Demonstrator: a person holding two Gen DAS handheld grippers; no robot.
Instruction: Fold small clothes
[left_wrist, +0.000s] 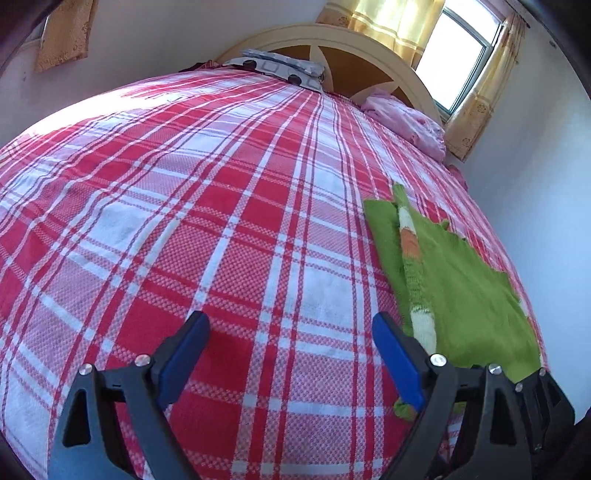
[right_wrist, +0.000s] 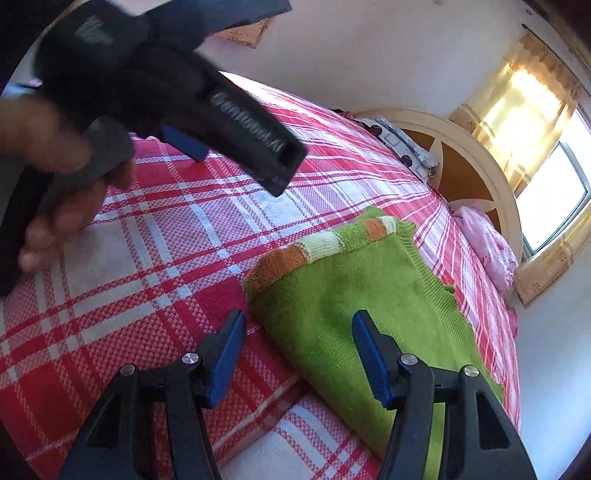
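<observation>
A small green knit garment (right_wrist: 354, 291) with orange and white stripes lies folded on the red plaid bedspread (right_wrist: 155, 258). In the left wrist view it (left_wrist: 461, 280) lies to the right of my left gripper (left_wrist: 290, 325), which is open and empty above the bedspread (left_wrist: 184, 206). My right gripper (right_wrist: 297, 325) is open and empty, its jaws just above the garment's near left edge. The left gripper's body (right_wrist: 207, 110), held by a hand, shows blurred at the upper left of the right wrist view.
A patterned pillow (left_wrist: 280, 68) and a pink bundle of cloth (left_wrist: 410, 122) lie by the curved headboard (left_wrist: 369, 48). A window with yellow curtains (right_wrist: 528, 122) is behind. A white wall runs along the bed's right side.
</observation>
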